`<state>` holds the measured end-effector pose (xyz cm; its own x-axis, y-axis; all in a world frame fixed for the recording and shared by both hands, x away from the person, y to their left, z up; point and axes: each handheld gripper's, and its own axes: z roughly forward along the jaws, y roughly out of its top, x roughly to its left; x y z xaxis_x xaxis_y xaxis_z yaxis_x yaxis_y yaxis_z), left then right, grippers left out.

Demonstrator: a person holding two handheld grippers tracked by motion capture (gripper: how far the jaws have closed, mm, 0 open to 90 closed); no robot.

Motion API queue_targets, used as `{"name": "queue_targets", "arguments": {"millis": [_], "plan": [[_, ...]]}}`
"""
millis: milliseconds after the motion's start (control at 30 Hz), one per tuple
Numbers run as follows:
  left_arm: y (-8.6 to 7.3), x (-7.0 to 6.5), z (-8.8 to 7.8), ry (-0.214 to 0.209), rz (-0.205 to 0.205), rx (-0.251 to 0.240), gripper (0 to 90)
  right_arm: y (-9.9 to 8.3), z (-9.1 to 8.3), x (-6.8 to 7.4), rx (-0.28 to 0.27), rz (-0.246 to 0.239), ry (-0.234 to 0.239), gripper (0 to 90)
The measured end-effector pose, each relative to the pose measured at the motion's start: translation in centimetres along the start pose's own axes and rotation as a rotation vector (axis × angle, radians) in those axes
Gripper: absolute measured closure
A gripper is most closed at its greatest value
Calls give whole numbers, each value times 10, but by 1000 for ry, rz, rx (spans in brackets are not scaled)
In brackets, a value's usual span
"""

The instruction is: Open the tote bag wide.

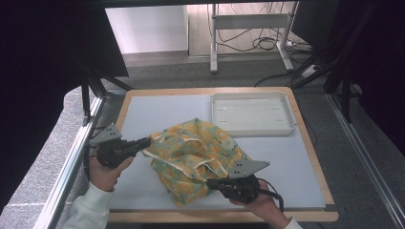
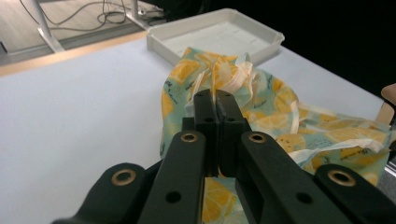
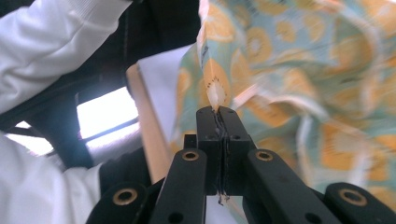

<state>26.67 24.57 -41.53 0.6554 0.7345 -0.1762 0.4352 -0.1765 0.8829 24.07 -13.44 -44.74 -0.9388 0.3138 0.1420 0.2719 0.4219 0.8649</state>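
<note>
A crumpled cloth printed with orange lemons on pale green (image 1: 196, 155) lies in a heap in the middle of the table. My left gripper (image 1: 146, 141) comes in from the left and is shut on the cloth's left edge; in the left gripper view its jaws are pressed together on the fabric (image 2: 219, 74). My right gripper (image 1: 210, 182) sits at the cloth's near right side, shut on a pinch of cloth (image 3: 280, 70) that sticks out just past its tips (image 3: 217, 109). A hand holds each gripper.
A shallow white tray (image 1: 252, 128) stands at the table's far right, just beyond the cloth. The grey mat (image 1: 157, 112) has a wooden border (image 1: 315, 157). Metal frame rails (image 1: 67, 162) run along both sides.
</note>
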Motion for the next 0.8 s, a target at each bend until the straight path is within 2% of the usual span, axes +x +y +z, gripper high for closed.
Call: {"name": "queue_targets", "arguments": {"millis": [233, 400, 533, 633, 733, 800], "plan": [[-25, 2, -5, -12, -19, 33, 900, -17, 24, 18, 61, 14, 66, 875], [-44, 10, 0, -21, -65, 65, 900, -27, 46, 27, 123, 6, 99, 875], [-52, 14, 7, -20, -78, 92, 900, -38, 65, 31, 181, 3, 110, 874], [-57, 14, 13, -19, -85, 119, 900, -45, 73, 30, 209, -3, 97, 873], [-61, 12, 20, -17, -73, 146, 900, -48, 75, 26, 218, 14, 89, 870], [-61, 11, 22, -16, -73, 151, 900, -48, 73, 25, 214, 12, 85, 833]]}}
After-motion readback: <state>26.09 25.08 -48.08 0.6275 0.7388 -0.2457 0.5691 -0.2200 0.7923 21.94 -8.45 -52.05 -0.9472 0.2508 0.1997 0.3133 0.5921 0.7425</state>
